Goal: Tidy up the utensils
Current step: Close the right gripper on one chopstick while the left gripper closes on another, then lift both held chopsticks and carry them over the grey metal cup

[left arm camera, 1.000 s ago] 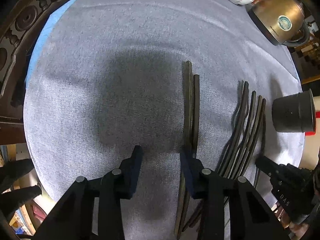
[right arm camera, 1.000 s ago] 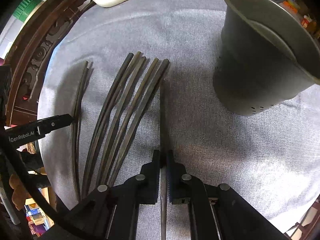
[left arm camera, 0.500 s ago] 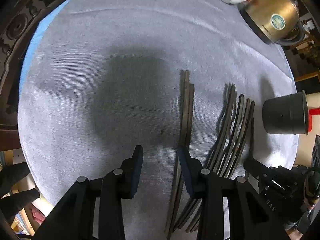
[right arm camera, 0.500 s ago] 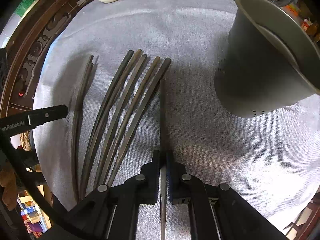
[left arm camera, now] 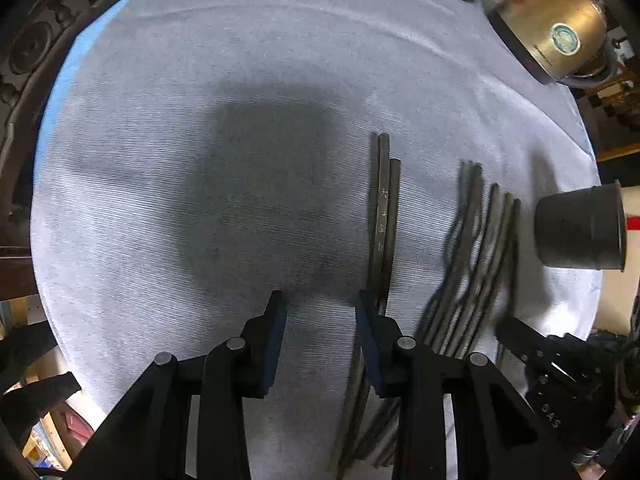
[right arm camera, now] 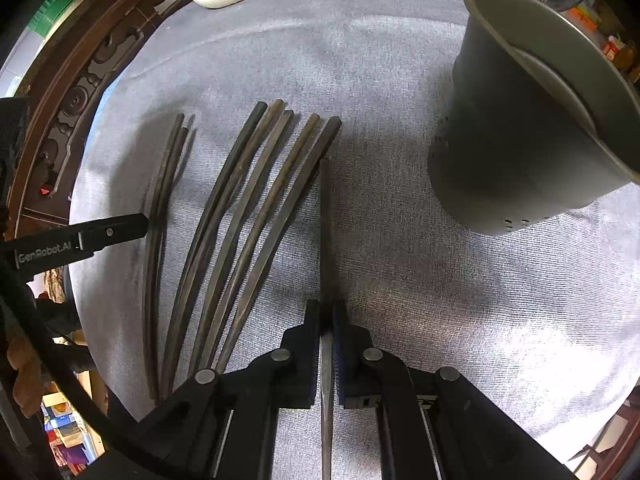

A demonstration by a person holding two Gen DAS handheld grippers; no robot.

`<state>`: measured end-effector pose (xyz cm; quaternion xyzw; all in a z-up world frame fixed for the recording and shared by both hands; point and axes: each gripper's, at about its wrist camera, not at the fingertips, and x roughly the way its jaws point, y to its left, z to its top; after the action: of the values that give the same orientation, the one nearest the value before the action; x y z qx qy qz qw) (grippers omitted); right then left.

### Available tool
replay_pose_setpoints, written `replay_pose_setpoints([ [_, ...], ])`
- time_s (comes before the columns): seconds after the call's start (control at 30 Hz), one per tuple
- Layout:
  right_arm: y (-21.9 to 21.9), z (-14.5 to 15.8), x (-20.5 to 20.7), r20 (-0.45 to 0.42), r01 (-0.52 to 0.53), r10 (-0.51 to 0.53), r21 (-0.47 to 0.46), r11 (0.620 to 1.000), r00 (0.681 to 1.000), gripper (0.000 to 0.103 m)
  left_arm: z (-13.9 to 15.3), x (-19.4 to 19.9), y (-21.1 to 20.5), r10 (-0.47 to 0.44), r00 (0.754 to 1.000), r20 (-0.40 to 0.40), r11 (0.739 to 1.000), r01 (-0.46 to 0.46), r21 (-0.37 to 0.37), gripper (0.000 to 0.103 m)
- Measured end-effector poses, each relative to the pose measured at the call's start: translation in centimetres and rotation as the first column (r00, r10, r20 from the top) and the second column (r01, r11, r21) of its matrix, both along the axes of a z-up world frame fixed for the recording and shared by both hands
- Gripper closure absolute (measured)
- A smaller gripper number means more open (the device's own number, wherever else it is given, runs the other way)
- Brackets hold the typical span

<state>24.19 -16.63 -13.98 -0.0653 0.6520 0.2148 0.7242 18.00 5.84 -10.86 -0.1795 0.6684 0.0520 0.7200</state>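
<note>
we see a grey tablecloth (right arm camera: 400, 128) filling the frame, with the dark utensil holder (right arm camera: 532, 128) at upper right and a fan of chopsticks (right arm camera: 248, 216) left of centre. our right gripper (right arm camera: 327, 320) pinches a single chopstick (right arm camera: 325, 220) at bottom centre. our left gripper (left arm camera: 320, 312) stands wide beside a chopstick pair (left arm camera: 384, 216).
</note>
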Motion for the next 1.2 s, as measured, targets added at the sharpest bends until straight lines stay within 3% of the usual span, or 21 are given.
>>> replay_pose_setpoints([
  [0.6,-0.6,0.2,-0.2,0.002,0.003,-0.003,0.013,1.0,1.0,0.095,0.1,0.9,-1.8,-0.038,0.999,0.004,0.999,0.038,0.031,0.062],
  [0.7,-0.6,0.2,-0.2,0.002,0.001,-0.001,0.011,1.0,1.0,0.095,-0.9,1.5,-2.7,-0.06,0.997,-0.041,0.997,0.062,0.046,0.072],
  [0.73,-0.5,0.2,-0.2,0.0,0.0,0.0,0.009,1.0,1.0,0.095,-0.9,1.7,-3.4,-0.083,0.996,-0.044,0.992,0.087,0.091,0.091],
  [0.77,-0.5,0.2,-0.1,-0.002,-0.001,0.001,0.007,1.0,1.0,0.095,-0.9,2.7,-3.8,-0.094,0.994,-0.062,0.991,0.099,0.09,0.096],
  [0.87,-0.4,0.3,0.0,-0.011,-0.004,0.004,0.005,1.0,1.0,0.095,-1.4,2.7,-3.2,-0.091,0.993,-0.075,0.995,0.093,0.028,0.097],
  [1.0,-0.4,0.2,0.4,-0.033,-0.01,0.01,0.001,1.0,0.999,0.095,-1.7,2.6,-1.6,-0.099,0.989,-0.106,0.995,0.1,0.002,0.097],
  [1.2,0.7,0.1,1.5,-0.092,-0.041,0.036,-0.063,0.997,0.995,0.095,-2.5,3.8,-1.7,-0.158,0.975,-0.157,0.987,0.161,0.006,0.096],
])
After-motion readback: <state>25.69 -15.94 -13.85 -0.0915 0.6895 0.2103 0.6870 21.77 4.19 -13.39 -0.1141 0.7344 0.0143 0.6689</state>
